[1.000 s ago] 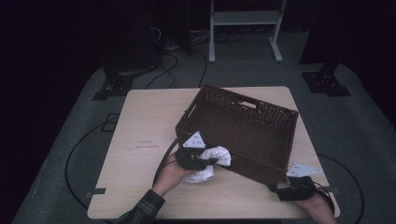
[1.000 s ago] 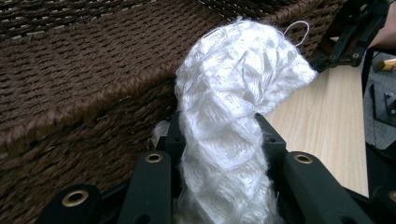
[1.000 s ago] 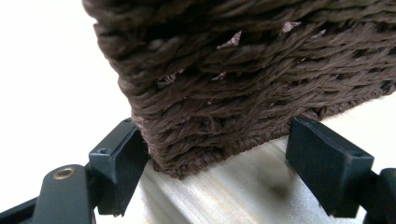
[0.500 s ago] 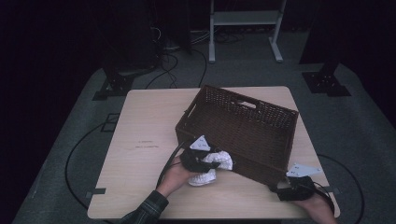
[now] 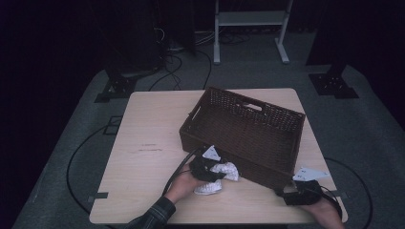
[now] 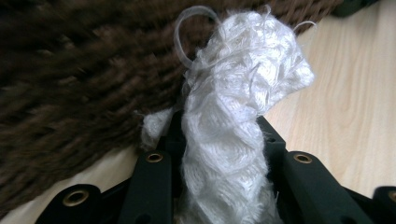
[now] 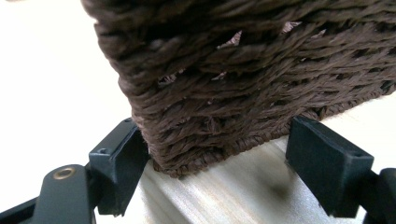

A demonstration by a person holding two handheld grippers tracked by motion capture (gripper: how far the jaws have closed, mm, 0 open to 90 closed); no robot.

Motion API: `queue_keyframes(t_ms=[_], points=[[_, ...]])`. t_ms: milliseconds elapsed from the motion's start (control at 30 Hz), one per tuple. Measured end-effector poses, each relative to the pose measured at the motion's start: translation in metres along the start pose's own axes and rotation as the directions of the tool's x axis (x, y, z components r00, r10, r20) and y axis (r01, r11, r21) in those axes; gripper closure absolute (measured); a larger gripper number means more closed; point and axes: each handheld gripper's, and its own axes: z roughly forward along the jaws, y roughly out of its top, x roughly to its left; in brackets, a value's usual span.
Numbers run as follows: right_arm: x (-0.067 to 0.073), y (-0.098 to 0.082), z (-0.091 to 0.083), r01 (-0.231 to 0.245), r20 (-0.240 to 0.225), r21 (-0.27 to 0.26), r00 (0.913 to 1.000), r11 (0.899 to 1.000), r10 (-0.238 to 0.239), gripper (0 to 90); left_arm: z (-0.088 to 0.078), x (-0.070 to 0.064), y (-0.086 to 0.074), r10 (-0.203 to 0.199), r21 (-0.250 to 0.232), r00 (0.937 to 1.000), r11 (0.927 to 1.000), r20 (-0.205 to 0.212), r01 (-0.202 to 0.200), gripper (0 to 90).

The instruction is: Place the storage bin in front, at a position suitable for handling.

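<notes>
A dark brown woven basket (image 5: 248,131) stands empty on the right half of the light wooden table (image 5: 148,124). My left gripper (image 5: 216,169) is shut on a white knitted cloth (image 5: 228,171) just outside the basket's near wall. In the left gripper view the cloth (image 6: 233,116) stands up between the jaws of my left gripper (image 6: 219,126), with the basket wall (image 6: 70,79) close by. More white cloth (image 5: 207,187) rests on the table under that hand. My right gripper (image 5: 292,195) clasps the basket's near right corner (image 7: 224,102), which sits between the jaws of my right gripper (image 7: 215,140).
Cables (image 5: 174,171) trail from both grippers over the table's near edge. The left half of the table is bare wood with a faint mark (image 5: 149,149). A white shelf frame (image 5: 250,28) and black stand feet (image 5: 329,83) are on the floor behind the table.
My left gripper has sunk with the white cloth and slid a little right along the basket's near wall. The right gripper and the basket have stayed put.
</notes>
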Motion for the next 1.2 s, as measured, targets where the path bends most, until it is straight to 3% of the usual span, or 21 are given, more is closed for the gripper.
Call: queue_keyframes(t_ms=[233, 433, 833, 1067, 1200], points=[[0.0, 0.0, 0.0, 0.0, 0.0, 0.0, 1.0, 1.0, 0.0, 20.8, -0.002, -0.003, 0.001, 0.018, 0.001, 0.9997, 0.9998, -0.017, -0.018, 66.1], [0.0, 0.0, 0.0, 0.0, 0.0, 0.0, 1.0, 1.0, 0.0, 20.8, -0.009, -0.005, 0.005, 0.024, -0.029, 0.9994, 0.9993, -0.026, -0.025, 66.1], [0.0, 0.0, 0.0, 0.0, 0.0, 0.0, 1.0, 1.0, 0.0, 20.8, -0.035, -0.015, 0.025, 0.032, -0.146, 0.9995, 0.9887, 0.001, -0.032, 66.1], [0.0, 0.0, 0.0, -0.001, 0.0, 0.0, 1.0, 1.0, 0.001, 20.8, -0.045, -0.021, 0.035, 0.043, -0.189, 0.9991, 0.9811, 0.002, -0.042, 66.2], [0.0, 0.0, 0.0, -0.001, 0.0, 0.0, 1.0, 1.0, 0.001, 20.8, -0.043, -0.022, 0.037, 0.047, -0.187, 0.9989, 0.9814, 0.004, -0.045, 66.2]])
